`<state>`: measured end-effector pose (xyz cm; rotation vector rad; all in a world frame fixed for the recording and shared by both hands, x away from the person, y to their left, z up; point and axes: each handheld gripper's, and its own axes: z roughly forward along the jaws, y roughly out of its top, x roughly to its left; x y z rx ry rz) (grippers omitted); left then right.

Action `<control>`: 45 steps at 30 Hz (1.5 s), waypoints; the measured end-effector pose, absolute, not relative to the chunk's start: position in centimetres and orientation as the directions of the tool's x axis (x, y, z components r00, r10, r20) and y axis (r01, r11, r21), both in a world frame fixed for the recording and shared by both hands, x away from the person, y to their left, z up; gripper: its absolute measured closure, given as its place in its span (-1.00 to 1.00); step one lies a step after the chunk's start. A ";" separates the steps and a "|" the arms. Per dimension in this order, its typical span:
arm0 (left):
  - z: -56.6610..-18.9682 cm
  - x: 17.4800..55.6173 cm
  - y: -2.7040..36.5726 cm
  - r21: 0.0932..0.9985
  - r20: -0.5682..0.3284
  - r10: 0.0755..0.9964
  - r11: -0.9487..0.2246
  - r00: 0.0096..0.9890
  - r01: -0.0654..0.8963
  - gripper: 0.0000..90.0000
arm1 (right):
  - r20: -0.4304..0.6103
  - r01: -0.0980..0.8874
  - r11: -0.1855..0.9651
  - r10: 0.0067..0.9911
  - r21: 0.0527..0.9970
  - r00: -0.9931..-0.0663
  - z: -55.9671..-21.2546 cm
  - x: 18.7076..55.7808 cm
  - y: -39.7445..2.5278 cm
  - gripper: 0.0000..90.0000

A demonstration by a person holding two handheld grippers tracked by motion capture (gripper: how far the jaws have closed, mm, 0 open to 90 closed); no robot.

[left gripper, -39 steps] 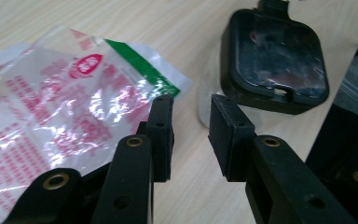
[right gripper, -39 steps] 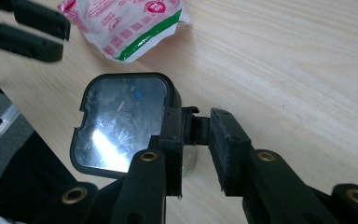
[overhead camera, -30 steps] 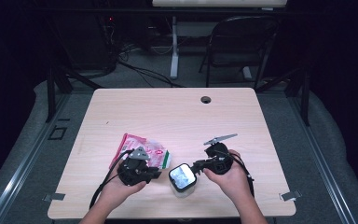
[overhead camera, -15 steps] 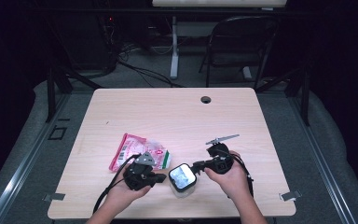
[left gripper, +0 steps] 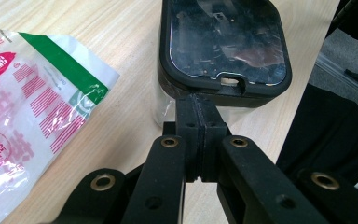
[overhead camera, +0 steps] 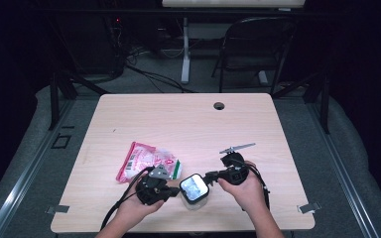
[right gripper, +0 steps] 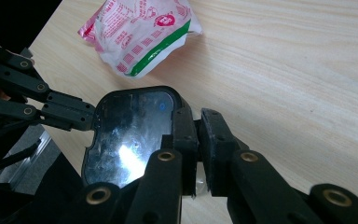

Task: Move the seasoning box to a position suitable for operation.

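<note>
table (overhead camera: 188, 124): pale wood grain | bag (overhead camera: 146, 161): clear with pink-red stripes, red print, 1 green band | container (overhead camera: 194, 191): clear body, black lid rim, glossy reflective panel | left gripper (overhead camera: 171, 188): black | right gripper (overhead camera: 209, 176): black | floor (overhead camera: 34, 144): grey

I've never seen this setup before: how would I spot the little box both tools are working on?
Start at the wooden table and go to its near edge, between the two hands. There stands a clear container with a black-rimmed lid, touched by the left gripper and right gripper. Unlike the soft pink-and-green packet beside it, it is rigid and boxy.
</note>
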<state>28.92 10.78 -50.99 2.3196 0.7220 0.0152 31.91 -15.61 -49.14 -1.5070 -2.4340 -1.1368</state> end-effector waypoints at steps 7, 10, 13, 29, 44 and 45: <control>-51.0 28.9 10.8 0.633 -0.179 0.510 -0.595 0.841 0.495 0.99 | 0.409 0.796 0.248 0.751 0.553 -0.518 -49.1 31.9 -15.6 0.90; -51.0 28.8 10.8 0.638 -0.173 0.514 -0.592 0.840 0.493 1.00 | 0.408 0.795 0.247 0.752 0.554 -0.518 -49.1 31.8 -15.6 0.90; -50.8 28.8 10.8 0.650 -0.179 0.512 -0.579 0.840 0.492 0.99 | 0.409 0.795 0.246 0.752 0.554 -0.517 -49.1 31.8 -15.6 0.90; -50.7 28.8 10.8 0.652 -0.182 0.511 -0.577 0.840 0.492 0.99 | 0.409 0.790 0.263 0.741 0.554 -0.533 -49.1 31.7 -15.6 0.65; -49.6 28.9 10.8 0.685 -0.177 0.513 -0.549 0.840 0.480 0.99 | 0.276 0.668 0.380 0.698 0.639 -0.661 -46.4 28.7 -13.2 0.16; -49.5 28.9 10.8 0.684 -0.177 0.511 -0.550 0.841 0.479 0.99 | 0.272 0.663 0.390 0.692 0.639 -0.668 -46.4 28.6 -13.0 0.15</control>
